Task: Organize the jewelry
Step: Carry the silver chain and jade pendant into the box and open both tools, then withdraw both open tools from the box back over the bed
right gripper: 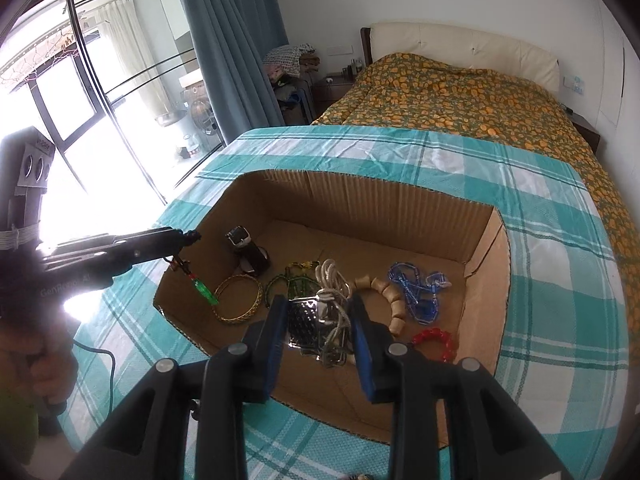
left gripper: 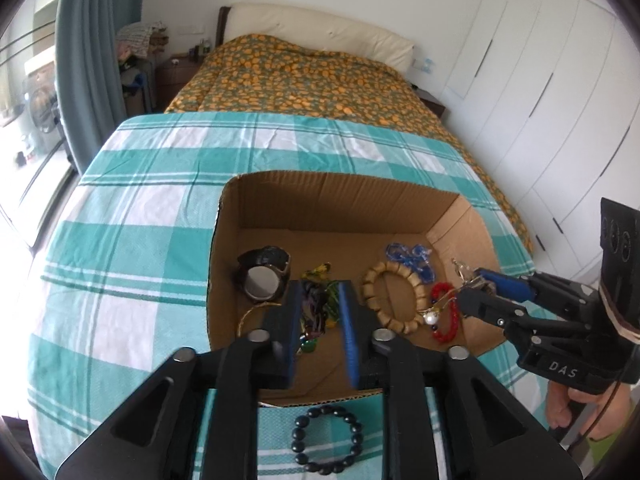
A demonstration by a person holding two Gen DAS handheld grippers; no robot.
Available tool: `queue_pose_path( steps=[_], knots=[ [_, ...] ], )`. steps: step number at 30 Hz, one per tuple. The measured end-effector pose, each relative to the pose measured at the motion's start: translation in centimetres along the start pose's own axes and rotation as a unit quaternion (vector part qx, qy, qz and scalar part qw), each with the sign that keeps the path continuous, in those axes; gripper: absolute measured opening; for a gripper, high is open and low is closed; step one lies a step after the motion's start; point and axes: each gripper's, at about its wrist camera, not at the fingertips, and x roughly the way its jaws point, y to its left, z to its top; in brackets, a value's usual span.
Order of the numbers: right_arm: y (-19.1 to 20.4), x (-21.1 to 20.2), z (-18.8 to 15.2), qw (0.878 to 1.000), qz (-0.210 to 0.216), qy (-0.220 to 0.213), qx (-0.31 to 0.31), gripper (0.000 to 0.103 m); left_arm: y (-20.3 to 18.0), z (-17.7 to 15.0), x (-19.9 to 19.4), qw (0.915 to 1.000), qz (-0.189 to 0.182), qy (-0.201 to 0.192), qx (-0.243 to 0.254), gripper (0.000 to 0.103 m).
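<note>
An open cardboard box (left gripper: 344, 196) (right gripper: 360, 204) on the checked cloth holds a black watch (left gripper: 262, 276), a wooden bead bracelet (left gripper: 394, 296), a blue chain (left gripper: 412, 258), a red bead bracelet (left gripper: 446, 312) and a gold bangle (right gripper: 238, 298). My left gripper (left gripper: 320, 312) is shut on a dark beaded string with a green pendant (right gripper: 204, 290), which hangs over the box's left part. My right gripper (right gripper: 320, 316) is shut on a silver pendant necklace with a pearl (left gripper: 431, 319), held over the box's right part. A black bead bracelet (left gripper: 326, 440) lies on the cloth in front of the box.
The box sits on a teal and white checked cloth (left gripper: 132, 248) at the foot of a bed with an orange patterned cover (left gripper: 296, 80). White wardrobes (left gripper: 552, 80) stand on the right, a window and blue curtain (right gripper: 228, 40) on the left.
</note>
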Motion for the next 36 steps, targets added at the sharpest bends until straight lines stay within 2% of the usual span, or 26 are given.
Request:
queue_pose_path(
  steps=[1,6,10,14,18,21,24,26,31,36],
  knots=[
    [-0.2,-0.3,-0.2,1.000,-0.003,-0.008,0.007,0.052,0.2,-0.3,0.0,1.0000,0.004,-0.003,-0.005,0.061],
    [-0.8,-3.4,-1.8,0.999,-0.018,-0.025,0.017,0.053,0.2,-2.5,-2.1,0.9997,0.013,-0.019,0.001,0.073],
    [-1.0,-6.7,-5.1,0.998,-0.048,-0.035,0.012,0.053,-0.6,-5.8,-4.5,0.9990,0.027,-0.031,0.019,0.085],
    [-0.9,-9.3,-10.3,0.996,-0.086,-0.033,0.014,0.054,-1.8,-10.5,-6.3,0.9987,0.034,-0.024,0.031,0.086],
    [-1.1,-11.3,-16.5,0.991,-0.118,-0.036,0.043,0.054,-3.4,-15.6,-7.1,0.9989,0.030,-0.014,0.033,0.091],
    [-1.4,-11.4,-20.9,0.985,-0.156,-0.035,0.060,0.054,-4.4,-19.0,-6.3,0.9988,0.036,0.002,0.034,0.092],
    [-2.6,-11.4,-23.8,0.981,-0.167,-0.027,0.099,0.054,-5.0,-21.4,-5.0,0.9977,0.053,0.019,0.039,0.092],
    [-3.1,-11.6,-24.9,0.977,-0.177,-0.028,0.114,0.054,-5.1,-22.3,-4.6,0.9973,0.061,0.017,0.039,0.092],
    [-3.4,-11.6,-26.5,0.974,-0.200,-0.030,0.105,0.054,-5.2,-23.0,-3.8,0.9959,0.081,0.009,0.039,0.092],
    [-4.1,-10.8,-27.3,0.972,-0.204,-0.027,0.111,0.054,-5.8,-23.0,-2.9,0.9941,0.090,0.013,0.058,0.092]
  ],
)
